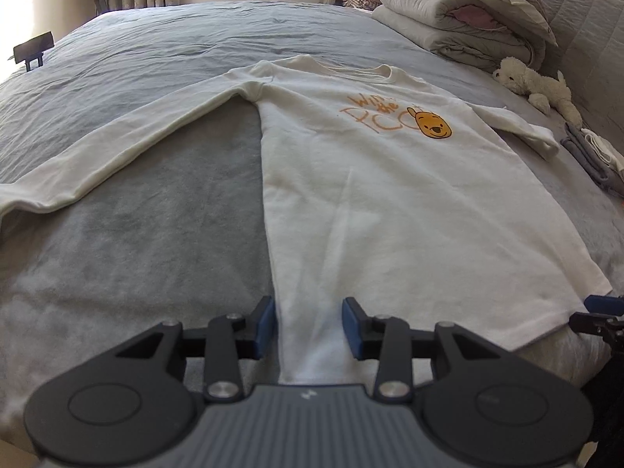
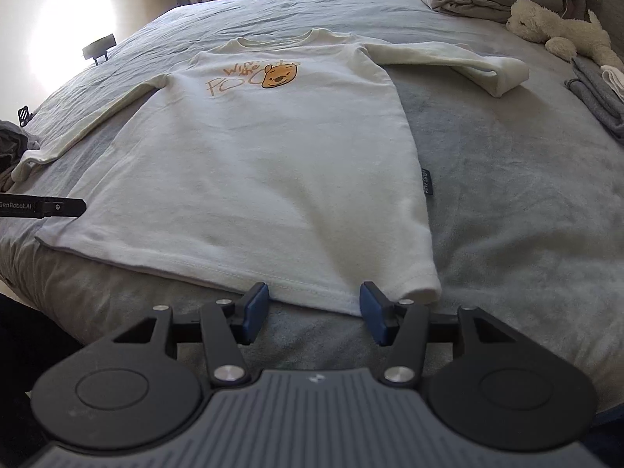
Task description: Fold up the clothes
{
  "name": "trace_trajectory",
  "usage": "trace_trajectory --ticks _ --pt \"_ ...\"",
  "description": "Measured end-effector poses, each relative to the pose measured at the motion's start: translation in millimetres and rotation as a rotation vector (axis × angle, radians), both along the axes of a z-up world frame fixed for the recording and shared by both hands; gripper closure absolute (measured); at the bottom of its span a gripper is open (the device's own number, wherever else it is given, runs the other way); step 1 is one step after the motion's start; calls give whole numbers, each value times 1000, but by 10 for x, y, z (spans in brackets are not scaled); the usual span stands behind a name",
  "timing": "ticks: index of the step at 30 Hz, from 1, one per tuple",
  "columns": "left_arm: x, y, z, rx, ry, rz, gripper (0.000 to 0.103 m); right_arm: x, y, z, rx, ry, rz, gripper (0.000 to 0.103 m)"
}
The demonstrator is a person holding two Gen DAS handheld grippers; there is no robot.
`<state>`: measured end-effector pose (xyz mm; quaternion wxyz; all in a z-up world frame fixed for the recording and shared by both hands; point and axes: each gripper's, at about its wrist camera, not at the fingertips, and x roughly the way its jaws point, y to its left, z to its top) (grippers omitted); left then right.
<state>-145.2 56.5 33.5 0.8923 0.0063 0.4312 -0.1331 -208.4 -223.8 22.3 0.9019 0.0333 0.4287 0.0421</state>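
Grey bedding covers the bed (image 1: 136,234) on which a cream long-sleeved shirt (image 1: 370,195) is spread flat, print side up, collar away from the cameras and hem toward the near edge. One sleeve is stretched out to the left (image 1: 117,148); the other is doubled back on itself near a stuffed toy (image 2: 561,31). A stack of folded quilts (image 1: 468,19) and a small pile of folded grey cloth (image 2: 596,93) are seen along the far right.

The left claw (image 1: 308,327) is held with its jaws well apart over the shirt's lower left corner, cloth lying between the pads but not pinched. The right claw (image 2: 314,314) is likewise spread wide at the hem near the lower right corner, and nothing is gripped.

Laid out unfolded like this, the shirt would fit either a garment about to be folded or one merely smoothed out; that is not settled here.

If the jaws were closed here, the blanket could be caught along with the hem, since the cloth lies directly on soft bedding. A single layer might also be taken, leaving the back panel behind and skewing any fold. The near bed edge lies just beneath the hem, so slippage off it is possible. Open bedding is available left and beyond the collar; the right is crowded by the toy and cloth pile.
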Motion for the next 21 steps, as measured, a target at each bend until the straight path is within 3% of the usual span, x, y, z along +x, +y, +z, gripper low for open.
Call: trace_trajectory --ticks 2,3,6,16,21 --pt "-33 -23 10 12 -8 -16 69 -13 38 6 -24 -11 -14 48" --pt "-66 -42 19 20 -16 -35 78 -28 57 11 -38 -22 -21 48" --pt "-174 -111 46 52 -62 -79 89 -93 137 32 -93 -62 -45 47" --pt "-206 -3 30 -14 -67 -7 92 -293 6 209 -157 -180 -166 46" --pt "-201 144 44 -106 -59 52 95 -356 -566 253 125 -252 -346 44"
